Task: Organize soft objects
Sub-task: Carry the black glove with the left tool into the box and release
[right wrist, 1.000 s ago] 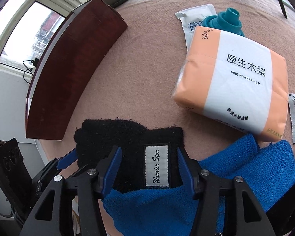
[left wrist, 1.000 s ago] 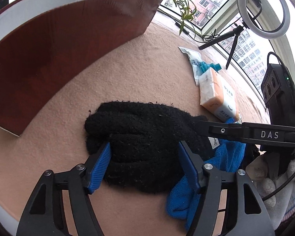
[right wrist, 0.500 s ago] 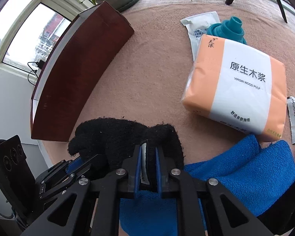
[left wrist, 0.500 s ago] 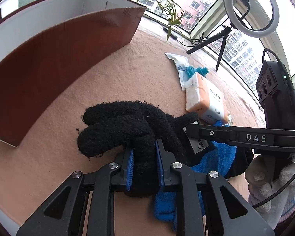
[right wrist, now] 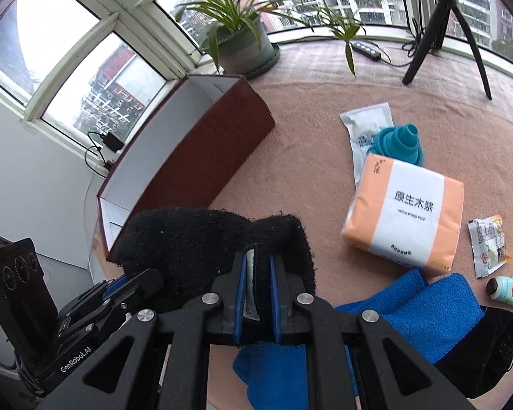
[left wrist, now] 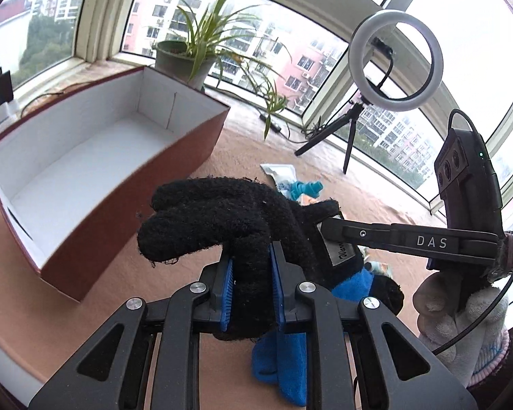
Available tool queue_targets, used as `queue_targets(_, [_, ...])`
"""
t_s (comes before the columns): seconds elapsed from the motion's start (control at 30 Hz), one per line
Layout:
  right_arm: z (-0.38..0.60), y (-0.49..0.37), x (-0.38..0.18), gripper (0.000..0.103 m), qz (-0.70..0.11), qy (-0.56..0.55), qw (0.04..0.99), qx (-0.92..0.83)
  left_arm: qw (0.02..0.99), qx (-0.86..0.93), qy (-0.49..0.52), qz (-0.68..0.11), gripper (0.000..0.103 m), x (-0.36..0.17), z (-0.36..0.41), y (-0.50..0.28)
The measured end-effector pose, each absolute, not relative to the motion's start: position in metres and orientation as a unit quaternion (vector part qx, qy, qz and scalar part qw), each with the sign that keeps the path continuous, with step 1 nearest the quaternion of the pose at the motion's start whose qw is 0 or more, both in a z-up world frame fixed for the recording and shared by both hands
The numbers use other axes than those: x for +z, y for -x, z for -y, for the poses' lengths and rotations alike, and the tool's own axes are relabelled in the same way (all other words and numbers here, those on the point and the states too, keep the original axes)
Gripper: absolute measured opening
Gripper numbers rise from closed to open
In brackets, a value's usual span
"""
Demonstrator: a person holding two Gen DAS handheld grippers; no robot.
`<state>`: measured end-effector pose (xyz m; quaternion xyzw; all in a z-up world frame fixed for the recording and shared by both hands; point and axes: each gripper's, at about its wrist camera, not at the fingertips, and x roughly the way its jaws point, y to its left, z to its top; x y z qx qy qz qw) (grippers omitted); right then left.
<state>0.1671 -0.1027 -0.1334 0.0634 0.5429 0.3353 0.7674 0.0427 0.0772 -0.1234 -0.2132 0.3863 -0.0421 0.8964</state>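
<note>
The black glove (left wrist: 222,218), which lay flat on the bench (left wrist: 126,283) a second ago, now hangs lifted above it beside the box (left wrist: 85,157). The left gripper (left wrist: 251,294) is clamped on its body, the right gripper (right wrist: 256,294) on its labelled cuff. A blue towel (right wrist: 410,311) lies beneath. Only the left view shows the box's white inside and the ring light (left wrist: 395,61); only the right shows the tissue pack (right wrist: 407,215), a sachet (right wrist: 489,246) and a small bottle (right wrist: 509,292).
</note>
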Motion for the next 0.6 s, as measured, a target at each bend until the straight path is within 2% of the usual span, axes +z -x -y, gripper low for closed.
queue_targets(0.23, [0.073,-0.160,-0.080,0.012,-0.485,-0.062,0.793,0.364,0.918,-0.032,0.203,-0.338,0.018,-0.085,-0.112,-0.033])
queue_targets(0.6, [-0.026,-0.164,-0.060,0.012,-0.460,-0.044,0.798,0.387,0.925,0.010,0.181,-0.333,0.017,-0.082,-0.195,-0.047])
